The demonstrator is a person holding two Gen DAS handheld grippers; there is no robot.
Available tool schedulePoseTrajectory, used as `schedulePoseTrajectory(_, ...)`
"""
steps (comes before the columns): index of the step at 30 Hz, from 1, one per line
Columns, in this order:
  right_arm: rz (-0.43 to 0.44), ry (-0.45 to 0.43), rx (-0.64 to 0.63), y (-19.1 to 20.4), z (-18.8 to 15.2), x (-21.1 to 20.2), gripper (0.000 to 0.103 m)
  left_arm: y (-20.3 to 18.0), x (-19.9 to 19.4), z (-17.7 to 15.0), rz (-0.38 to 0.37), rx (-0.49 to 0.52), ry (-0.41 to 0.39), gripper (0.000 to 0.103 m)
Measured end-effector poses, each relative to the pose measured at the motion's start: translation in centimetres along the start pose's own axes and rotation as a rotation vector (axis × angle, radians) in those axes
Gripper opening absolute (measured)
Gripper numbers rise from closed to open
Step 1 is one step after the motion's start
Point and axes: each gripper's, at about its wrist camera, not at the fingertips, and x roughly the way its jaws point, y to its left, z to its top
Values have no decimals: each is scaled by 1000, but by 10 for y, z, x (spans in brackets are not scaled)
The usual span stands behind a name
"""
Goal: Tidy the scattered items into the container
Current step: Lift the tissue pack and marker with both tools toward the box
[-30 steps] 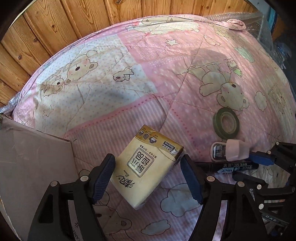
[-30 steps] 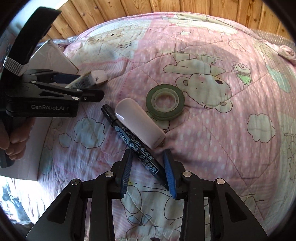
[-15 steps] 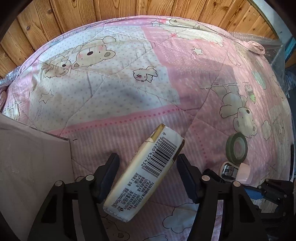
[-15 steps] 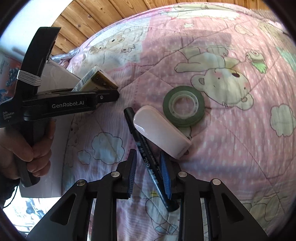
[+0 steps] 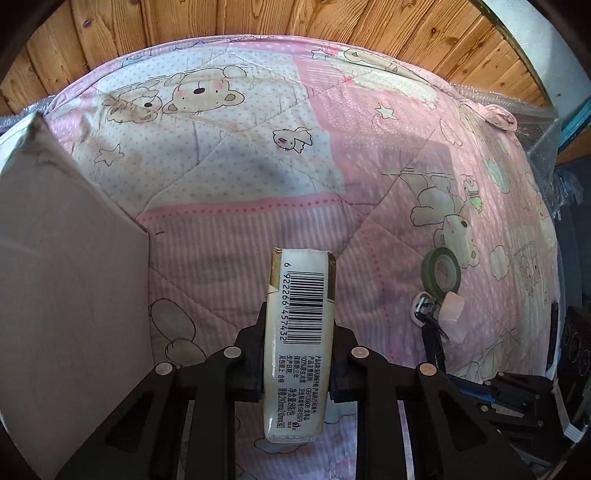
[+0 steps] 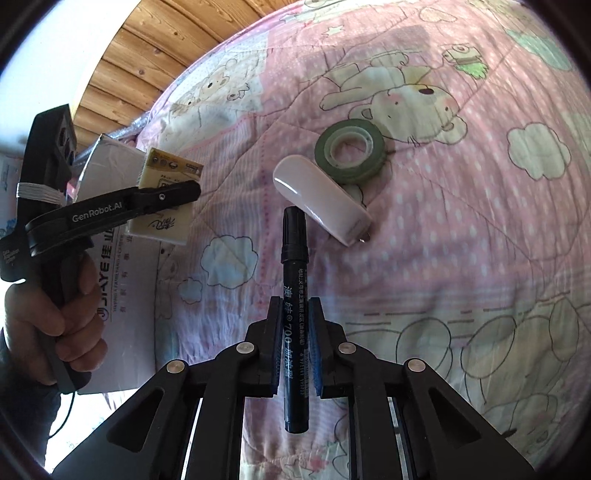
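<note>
- Left gripper [image 5: 295,354] is clamped on a tissue pack [image 5: 300,332], held edge-up with the barcode side facing the camera, lifted clear of the pink quilt [image 5: 258,155].
- Right gripper [image 6: 293,343] pinches a black marker [image 6: 293,302] mid-barrel, cap pointing forward, also off the quilt.
- Cardboard box [image 5: 66,280], the container, stands just left of the tissue pack; its near wall edge is close to the left finger.
- Green tape roll [image 6: 349,151] and a pale pink case [image 6: 321,199] lie touching on the quilt, ahead of the marker tip.
- Open quilt spreads beyond both, up to the wooden wall [image 5: 258,22].
- A hand [image 6: 51,314] grips the left gripper's handle upright beside the box.
</note>
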Motion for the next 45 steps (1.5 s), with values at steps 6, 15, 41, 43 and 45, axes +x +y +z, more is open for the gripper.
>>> schedulePoseTrajectory(6,1,-20,17,3,-17,-16,13,-3,-26,-26,-42,-20,-30,24)
schedulePoseTrajectory(15,19,-62,36,12,-40,-42,13,-19,-62,-69,-108,-43,-61,24)
schedulePoseTrajectory(41,31,-107,-32,54,-113,-90,13,-29,-133,-174,-219,-99,-158,24)
schedulePoseTrajectory(43,30,-116,-39,58,-115,-95,13,-31,-137,-176,-228,-96,-166,24)
schedulePoseTrajectory(45,31,-125,-48,62,-118,-100,13,-32,-141,-177,-236,-93,-178,24)
